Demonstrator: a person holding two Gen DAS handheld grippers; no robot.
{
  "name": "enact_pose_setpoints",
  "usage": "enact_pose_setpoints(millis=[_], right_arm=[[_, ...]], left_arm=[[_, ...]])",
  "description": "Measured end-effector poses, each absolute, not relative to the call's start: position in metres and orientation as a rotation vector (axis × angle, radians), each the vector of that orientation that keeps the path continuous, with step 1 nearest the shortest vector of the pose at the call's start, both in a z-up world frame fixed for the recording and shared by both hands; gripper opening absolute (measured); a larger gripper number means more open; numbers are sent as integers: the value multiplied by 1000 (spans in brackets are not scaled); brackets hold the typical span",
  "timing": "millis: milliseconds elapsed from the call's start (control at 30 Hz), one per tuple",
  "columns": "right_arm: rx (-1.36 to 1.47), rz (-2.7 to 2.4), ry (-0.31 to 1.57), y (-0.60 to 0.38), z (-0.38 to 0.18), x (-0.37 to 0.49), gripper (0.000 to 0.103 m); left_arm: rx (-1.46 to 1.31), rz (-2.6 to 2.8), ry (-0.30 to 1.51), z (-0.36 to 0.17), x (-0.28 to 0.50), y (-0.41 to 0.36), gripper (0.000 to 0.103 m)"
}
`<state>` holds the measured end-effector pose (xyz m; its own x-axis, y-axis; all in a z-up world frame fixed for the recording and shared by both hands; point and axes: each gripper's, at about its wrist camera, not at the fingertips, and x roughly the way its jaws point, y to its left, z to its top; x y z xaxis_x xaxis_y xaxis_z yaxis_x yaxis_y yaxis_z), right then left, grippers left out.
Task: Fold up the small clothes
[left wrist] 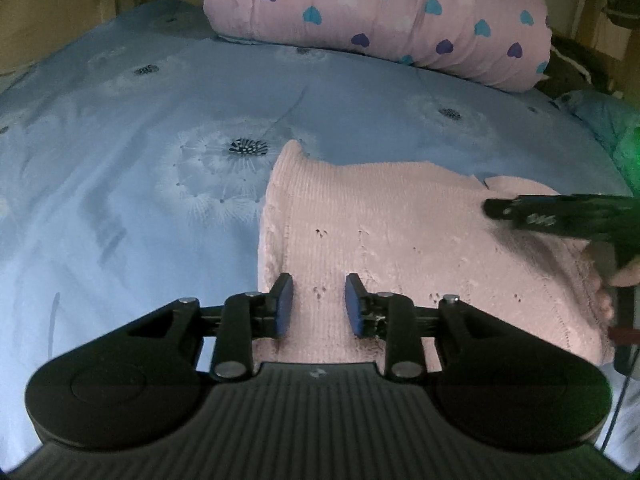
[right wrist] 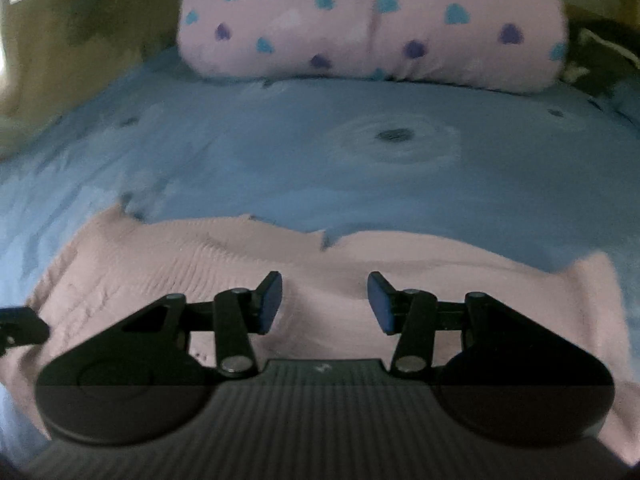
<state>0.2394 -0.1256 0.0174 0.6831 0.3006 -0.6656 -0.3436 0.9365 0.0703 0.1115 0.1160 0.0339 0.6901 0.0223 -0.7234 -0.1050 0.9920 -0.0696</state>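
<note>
A small pink knitted garment lies flat on the blue bed sheet, folded along its left side. My left gripper hovers over its near left part, blue pads apart, with only flat knit under the gap. In the same view my right gripper reaches in from the right over the garment's far right part. The blurred right wrist view shows the garment spread wide under my right gripper, which stands open with nothing pinched. The tip of my left gripper shows at that view's left edge.
A rolled pink quilt with blue and purple hearts lies across the back of the bed. Dark items sit at the back right. A person's fingers show at the right edge. The sheet carries a dandelion print.
</note>
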Motion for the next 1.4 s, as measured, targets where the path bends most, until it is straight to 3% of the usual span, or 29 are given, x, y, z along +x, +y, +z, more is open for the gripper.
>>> enact_pose_setpoints(millis=[200,233,267,367,533,733,800,867,1133,1300,1400], right_arm=[[-244,408,710,-106,8,239,55],[-258,426,704,-107,8,236,48],[-270,453,702,-107,9,234,30],[-322,479,681,-105,13,228,12],[-311,368,472,-109,31,214,11],[-364,343,612,-97,4,234,12],[-308,322,597,-104,13,230,29],[-210,335,564,-124,26,222,57],[-36,283,568,-213,41,191,58],[-38,78,700,-253,8,210,57],[-46,-69,675,-273,-4,215,58]], left_arm=[[-107,76,808,34,113,117,38],[-107,78,809,34,113,117,38],[-106,79,809,34,114,117,38],[-96,84,807,34,113,115,39],[-88,94,802,34,114,114,39],[-56,105,805,30,116,114,45],[-61,109,809,28,117,116,47],[-69,112,810,28,118,117,47],[-66,119,806,28,117,116,48],[-62,117,807,27,117,117,48],[-59,117,807,27,117,117,49]])
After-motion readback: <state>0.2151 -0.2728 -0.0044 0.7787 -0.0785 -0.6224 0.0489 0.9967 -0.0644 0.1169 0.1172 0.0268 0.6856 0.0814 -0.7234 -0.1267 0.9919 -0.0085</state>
